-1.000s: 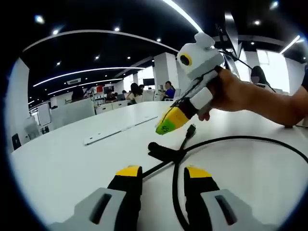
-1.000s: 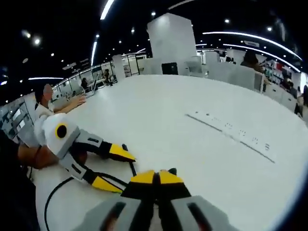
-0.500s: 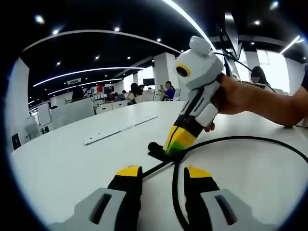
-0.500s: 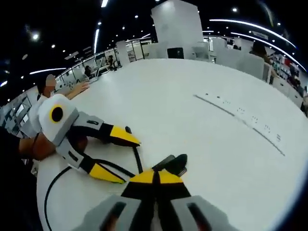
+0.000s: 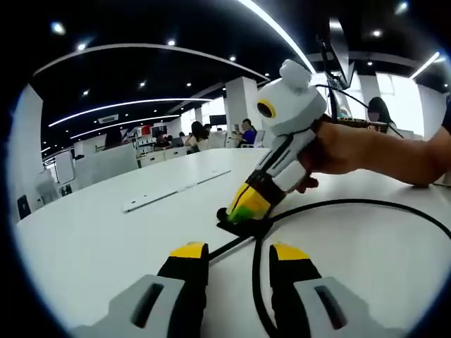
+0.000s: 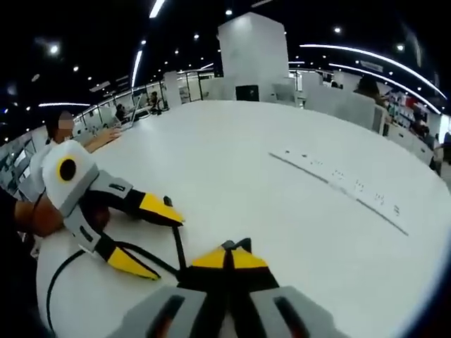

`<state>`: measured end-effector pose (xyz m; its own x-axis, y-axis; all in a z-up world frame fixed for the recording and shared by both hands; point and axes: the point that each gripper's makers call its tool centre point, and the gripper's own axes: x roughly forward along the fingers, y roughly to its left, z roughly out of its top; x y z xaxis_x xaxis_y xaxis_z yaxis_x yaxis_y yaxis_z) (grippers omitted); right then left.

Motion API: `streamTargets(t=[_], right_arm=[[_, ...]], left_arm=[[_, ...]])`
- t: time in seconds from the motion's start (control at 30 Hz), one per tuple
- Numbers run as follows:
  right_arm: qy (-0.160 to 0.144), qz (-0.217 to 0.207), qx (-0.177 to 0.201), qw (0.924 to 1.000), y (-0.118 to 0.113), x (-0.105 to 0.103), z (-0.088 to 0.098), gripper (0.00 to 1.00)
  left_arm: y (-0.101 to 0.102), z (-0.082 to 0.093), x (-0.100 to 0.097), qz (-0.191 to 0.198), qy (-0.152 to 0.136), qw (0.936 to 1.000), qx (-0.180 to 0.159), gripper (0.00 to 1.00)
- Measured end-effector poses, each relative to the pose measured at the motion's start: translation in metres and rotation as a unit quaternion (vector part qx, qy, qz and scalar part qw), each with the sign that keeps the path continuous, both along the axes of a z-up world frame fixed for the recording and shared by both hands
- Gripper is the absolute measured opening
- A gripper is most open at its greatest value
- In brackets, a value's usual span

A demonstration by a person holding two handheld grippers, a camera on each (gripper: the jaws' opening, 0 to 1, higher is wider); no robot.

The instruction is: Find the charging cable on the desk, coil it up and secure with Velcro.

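White desk (image 5: pixel 106 232), black charging cable (image 5: pixel 366 204), right hand-held gripper (image 5: pixel 243 209) on Velcro strap (image 5: pixel 243 225)

One cable (image 5: pixel 338 205), one Velcro strap (image 5: pixel 243 227), two claws (image 5: pixel 238 255) (image 6: pixel 225 258)

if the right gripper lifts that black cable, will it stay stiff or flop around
Likely floppy: the cable lies in a loose curve on the desk, so it should sag and trail. It looks thin, so probably light. The right gripper is shut at the strap end, so the free loop may swing.
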<state>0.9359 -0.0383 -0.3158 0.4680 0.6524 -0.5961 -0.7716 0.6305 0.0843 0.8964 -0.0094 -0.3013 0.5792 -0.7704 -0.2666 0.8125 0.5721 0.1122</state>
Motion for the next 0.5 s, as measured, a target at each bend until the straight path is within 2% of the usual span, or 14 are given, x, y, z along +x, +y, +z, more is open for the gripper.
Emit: streamTargets(t=[0.23,0.33,0.5], right_arm=[[-0.028,-0.012,0.022,0.9993,0.0002,0.001,0.0031,0.02],[-0.025,-0.02,0.036,0.9988,0.0017,0.0019,0.0031,0.02],[-0.049,-0.026,0.027,0.9981,0.0037,-0.0001,0.0046,0.02]], left_arm=[[0.0005,0.0,0.0008,0.001,0.0,1.0,0.0,0.35],[0.0012,-0.0002,0.0023,0.001,0.0,1.0,0.0,0.35],[0.0009,0.0001,0.0029,0.001,0.0,1.0,0.0,0.35]])
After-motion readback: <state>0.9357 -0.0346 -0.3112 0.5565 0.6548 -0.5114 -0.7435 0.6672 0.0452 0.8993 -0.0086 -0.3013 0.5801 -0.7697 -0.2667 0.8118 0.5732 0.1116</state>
